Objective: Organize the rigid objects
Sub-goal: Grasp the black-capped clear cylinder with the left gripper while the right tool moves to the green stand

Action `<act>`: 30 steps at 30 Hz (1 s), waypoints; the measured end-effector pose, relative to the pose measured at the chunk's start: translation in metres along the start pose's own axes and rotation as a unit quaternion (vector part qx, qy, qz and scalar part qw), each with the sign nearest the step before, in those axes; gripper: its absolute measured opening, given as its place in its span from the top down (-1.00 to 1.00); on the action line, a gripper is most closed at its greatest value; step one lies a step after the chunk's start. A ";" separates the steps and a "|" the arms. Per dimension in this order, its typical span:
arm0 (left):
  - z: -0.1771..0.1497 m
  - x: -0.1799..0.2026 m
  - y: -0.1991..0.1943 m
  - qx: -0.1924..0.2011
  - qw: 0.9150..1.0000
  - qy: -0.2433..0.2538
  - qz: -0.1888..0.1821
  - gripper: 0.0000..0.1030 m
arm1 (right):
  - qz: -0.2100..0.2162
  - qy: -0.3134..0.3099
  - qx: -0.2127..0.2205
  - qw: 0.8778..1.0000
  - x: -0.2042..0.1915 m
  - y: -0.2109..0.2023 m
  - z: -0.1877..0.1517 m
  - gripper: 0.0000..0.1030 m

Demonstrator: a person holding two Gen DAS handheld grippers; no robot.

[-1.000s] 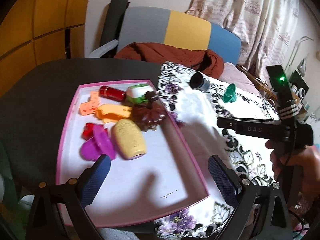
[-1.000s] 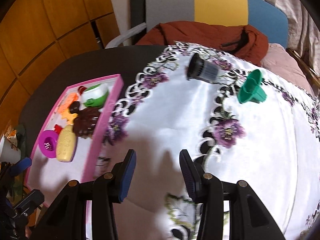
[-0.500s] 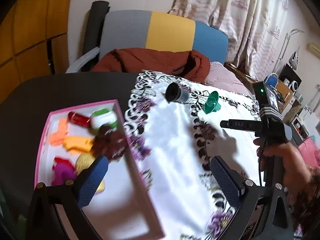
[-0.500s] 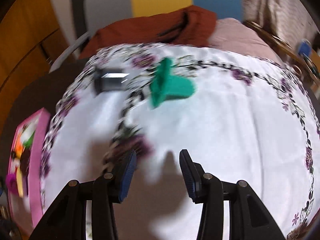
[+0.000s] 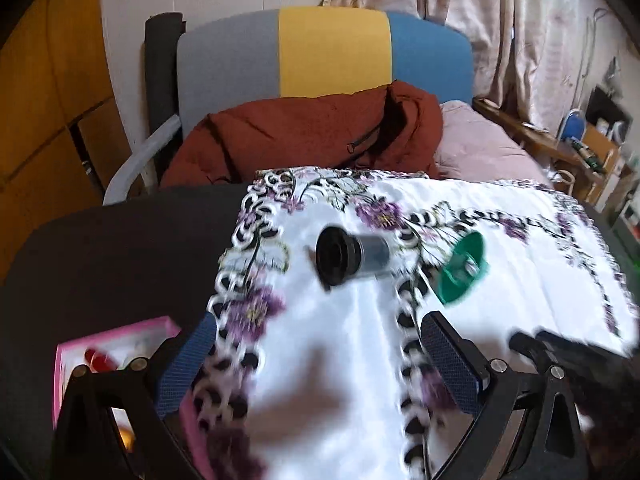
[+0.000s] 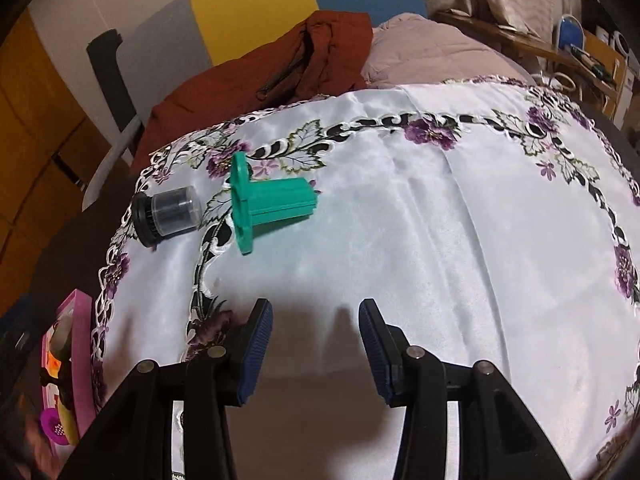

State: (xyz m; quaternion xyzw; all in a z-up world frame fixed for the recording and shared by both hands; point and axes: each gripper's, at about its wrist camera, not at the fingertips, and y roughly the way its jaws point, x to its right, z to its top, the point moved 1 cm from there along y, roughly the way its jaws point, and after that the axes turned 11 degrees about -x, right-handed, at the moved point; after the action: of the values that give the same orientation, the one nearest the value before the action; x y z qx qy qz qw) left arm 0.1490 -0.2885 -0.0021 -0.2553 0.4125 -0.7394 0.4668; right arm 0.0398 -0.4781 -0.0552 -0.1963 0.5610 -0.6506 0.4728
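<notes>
1. Left gripper (image 5: 316,364): jaws fully apart, having just widened, nothing between them. Right gripper (image 6: 316,354): jaws partly apart, empty.
2. Pink tray (image 5: 66,354) sits near left, already stocked.
3. Farther on the cloth (image 6: 440,220) lie the black-capped jar (image 5: 352,256) and green funnel (image 5: 460,266), on their sides, long axes running left-right.
4. Judgement: jar lies directly ahead of left jaws.

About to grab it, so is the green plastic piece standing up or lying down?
Lying down: the green plastic piece rests on its side on the floral tablecloth, flange toward the small jar.
</notes>
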 end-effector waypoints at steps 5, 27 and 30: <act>0.030 0.011 0.041 -0.022 1.000 -0.012 0.013 -1.00 | 0.018 0.021 -0.011 1.000 0.007 0.003 0.002 0.11; 0.063 0.046 0.120 -0.035 0.996 0.032 0.076 -0.94 | 0.047 0.047 -0.017 0.998 0.014 0.004 0.006 0.11; 0.059 0.037 0.120 -0.032 0.998 0.013 0.049 -0.47 | 0.046 0.048 -0.018 0.998 0.014 0.004 0.006 0.11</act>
State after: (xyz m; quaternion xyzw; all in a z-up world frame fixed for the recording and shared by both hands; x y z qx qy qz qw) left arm 0.2361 -0.3708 -0.0732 -0.2400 0.4535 -0.7053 0.4892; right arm 0.0397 -0.4931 -0.0614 -0.1472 0.6030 -0.6264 0.4714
